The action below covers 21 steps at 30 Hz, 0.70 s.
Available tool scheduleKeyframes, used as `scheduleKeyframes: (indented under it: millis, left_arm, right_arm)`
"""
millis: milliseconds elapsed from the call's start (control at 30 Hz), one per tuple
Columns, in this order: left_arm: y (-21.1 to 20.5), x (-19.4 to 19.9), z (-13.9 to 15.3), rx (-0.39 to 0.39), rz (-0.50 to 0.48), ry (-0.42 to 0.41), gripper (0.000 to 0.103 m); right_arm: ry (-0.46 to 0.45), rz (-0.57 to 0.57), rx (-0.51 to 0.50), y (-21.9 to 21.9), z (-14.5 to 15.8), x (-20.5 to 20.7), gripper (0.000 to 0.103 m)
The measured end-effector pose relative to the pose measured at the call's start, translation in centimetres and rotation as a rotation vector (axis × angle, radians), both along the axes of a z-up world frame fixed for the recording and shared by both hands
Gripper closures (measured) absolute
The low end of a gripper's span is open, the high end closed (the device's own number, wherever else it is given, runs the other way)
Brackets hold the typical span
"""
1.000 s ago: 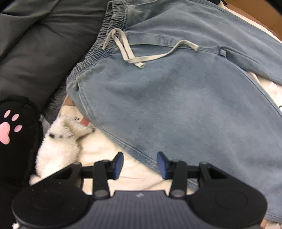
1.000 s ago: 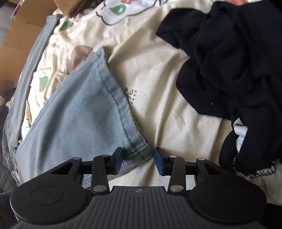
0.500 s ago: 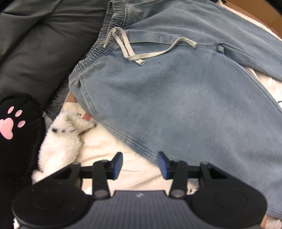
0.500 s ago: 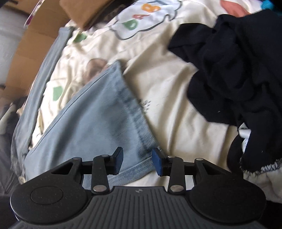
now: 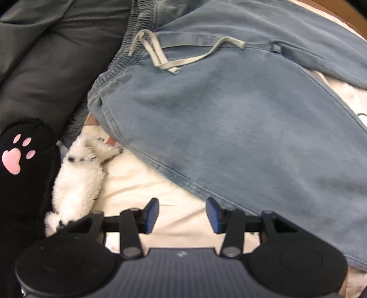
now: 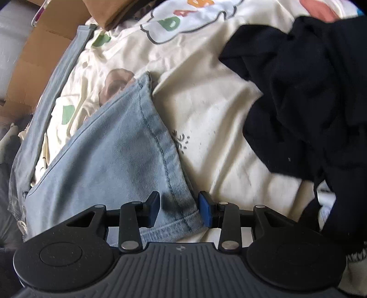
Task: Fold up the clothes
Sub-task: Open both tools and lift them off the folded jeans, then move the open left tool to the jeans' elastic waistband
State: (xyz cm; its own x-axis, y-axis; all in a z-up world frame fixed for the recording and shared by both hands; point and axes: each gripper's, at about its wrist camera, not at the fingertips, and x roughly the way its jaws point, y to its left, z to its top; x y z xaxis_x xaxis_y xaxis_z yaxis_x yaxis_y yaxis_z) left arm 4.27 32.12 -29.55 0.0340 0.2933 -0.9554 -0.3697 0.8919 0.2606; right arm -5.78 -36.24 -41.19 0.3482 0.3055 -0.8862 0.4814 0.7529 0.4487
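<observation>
Light blue jeans (image 5: 229, 119) lie spread across a cream printed sheet (image 5: 142, 183) as I hold both grippers low over the bed. My left gripper (image 5: 182, 212) hangs with its blue pads wide apart and nothing between them, just short of the jeans' side seam. My right gripper (image 6: 179, 209) also stands spread, its pads flanking the corner of a jeans leg hem (image 6: 183, 206); I cannot tell whether either pad touches the denim.

The only readable writing is on the sheet in the right wrist view: coloured letters in a cloud outline (image 6: 183, 20), where "B" and part of an "A" are clear and the rest is cut off by the frame edge. A faint mark on each gripper body is too small to read.

A grey drawstring (image 5: 160, 57) trails over the waistband. Left of the jeans lie a white plush toy (image 5: 80, 178), a black item with a pink paw print (image 5: 16, 155) and dark grey bedding (image 5: 50, 64). A black garment (image 6: 309, 103) is heaped at right, its shape hard to make out; brown cardboard (image 6: 41, 59) is cropped at upper left.
</observation>
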Motion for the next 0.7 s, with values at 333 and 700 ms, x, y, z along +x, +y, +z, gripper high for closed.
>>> scheduleKeyframes:
  millis: [333,700]
  left_arm:
    - [-1.0,0.3,0.2,0.003,-0.03,0.004,0.052]
    - [-0.3,0.0,-0.4,0.014,-0.018,0.028,0.052]
  right_arm:
    - [-0.067,-0.044,0.097,-0.4,0.6,-1.8,0.061]
    - [-0.064,-0.07,0.098,-0.6,-0.1,-1.6,0.06]
